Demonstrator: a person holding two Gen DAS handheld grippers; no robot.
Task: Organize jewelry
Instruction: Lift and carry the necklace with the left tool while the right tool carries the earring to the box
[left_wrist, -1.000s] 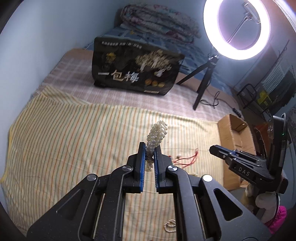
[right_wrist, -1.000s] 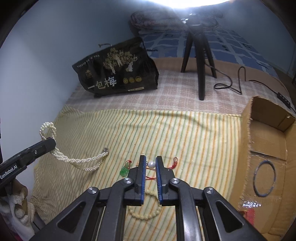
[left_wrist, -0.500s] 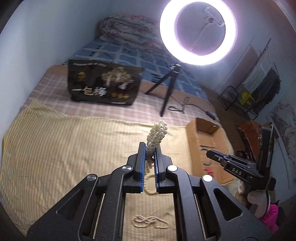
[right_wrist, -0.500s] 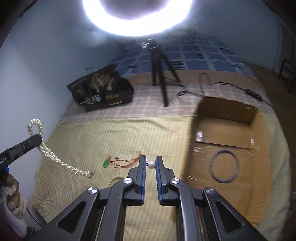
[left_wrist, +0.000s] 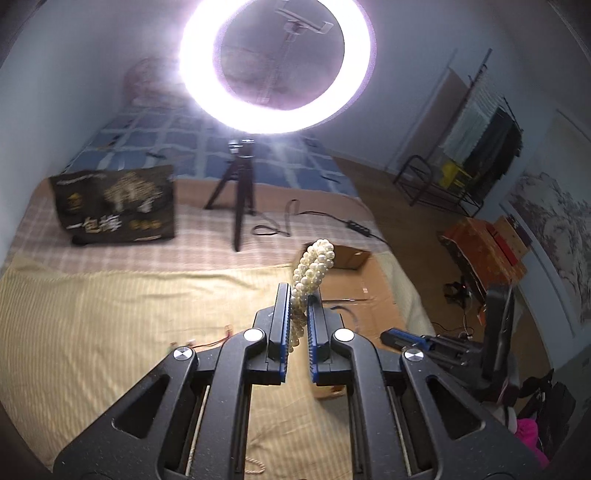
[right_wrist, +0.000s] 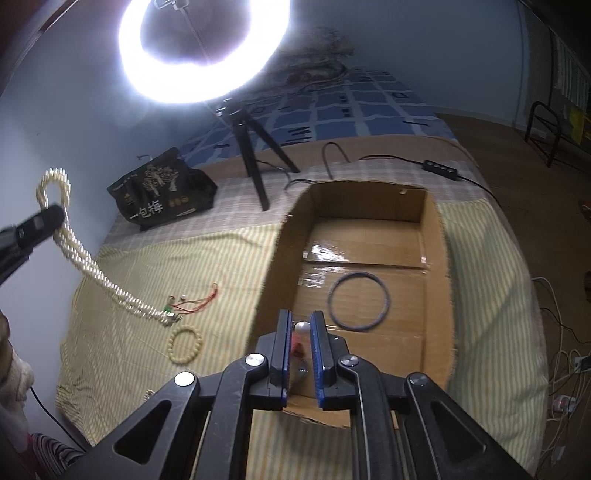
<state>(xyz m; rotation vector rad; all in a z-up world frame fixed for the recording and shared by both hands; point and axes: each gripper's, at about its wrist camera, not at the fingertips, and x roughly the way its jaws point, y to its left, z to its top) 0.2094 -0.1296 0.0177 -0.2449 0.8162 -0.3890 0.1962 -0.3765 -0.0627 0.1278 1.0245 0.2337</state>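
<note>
A long pearl necklace (left_wrist: 314, 266) is clamped in my left gripper (left_wrist: 299, 295), which is shut on it; a loop of it stands above the fingers. In the right wrist view the left gripper (right_wrist: 40, 221) is at the far left, and the pearl necklace (right_wrist: 92, 269) hangs from it down to the striped cloth (right_wrist: 147, 266). My right gripper (right_wrist: 300, 321) is shut on a small white pearl piece (right_wrist: 302, 326), with something red blurred under it, above the near part of the open cardboard box (right_wrist: 432, 221). A blue ring (right_wrist: 359, 302) lies in the box.
On the cloth lie a red-cord pendant (right_wrist: 192, 301) and a beaded bracelet (right_wrist: 185, 345). Behind stand a ring light on a tripod (right_wrist: 255, 162), a black bag (right_wrist: 162, 195) and a cable with a switch block (right_wrist: 439, 166). The bed edge and floor are to the right.
Both grippers have moved right and up. The right one, once over the cloth, is now over the box. The pearl necklace has been lifted; only its end reaches the cloth.
</note>
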